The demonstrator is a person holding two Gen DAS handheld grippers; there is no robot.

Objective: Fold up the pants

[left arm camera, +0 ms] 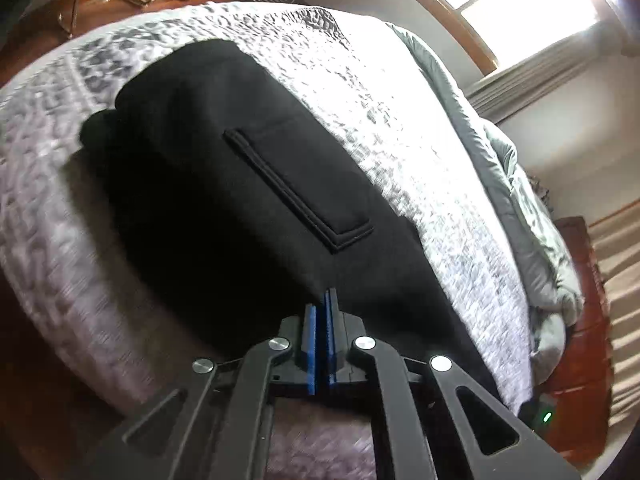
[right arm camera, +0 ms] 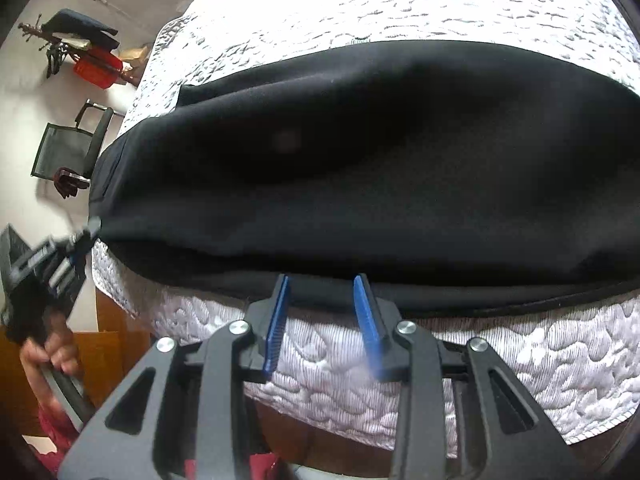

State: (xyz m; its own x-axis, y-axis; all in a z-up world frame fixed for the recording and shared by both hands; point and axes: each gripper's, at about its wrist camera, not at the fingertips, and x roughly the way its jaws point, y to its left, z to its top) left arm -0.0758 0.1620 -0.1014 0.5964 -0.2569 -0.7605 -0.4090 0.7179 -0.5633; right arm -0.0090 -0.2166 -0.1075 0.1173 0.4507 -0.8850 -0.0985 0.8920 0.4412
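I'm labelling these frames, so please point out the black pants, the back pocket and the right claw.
black pants (right arm camera: 360, 168), right wrist view, middle of the fabric.
back pocket (left arm camera: 296, 184), left wrist view, centre of the stitched patch.
right claw (right arm camera: 320, 284), right wrist view, between its blue fingertips.

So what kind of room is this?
Most likely a bedroom. The black pants lie on a bed with a white quilt, a grey duvet is bunched along its far side, and a window lets in daylight.
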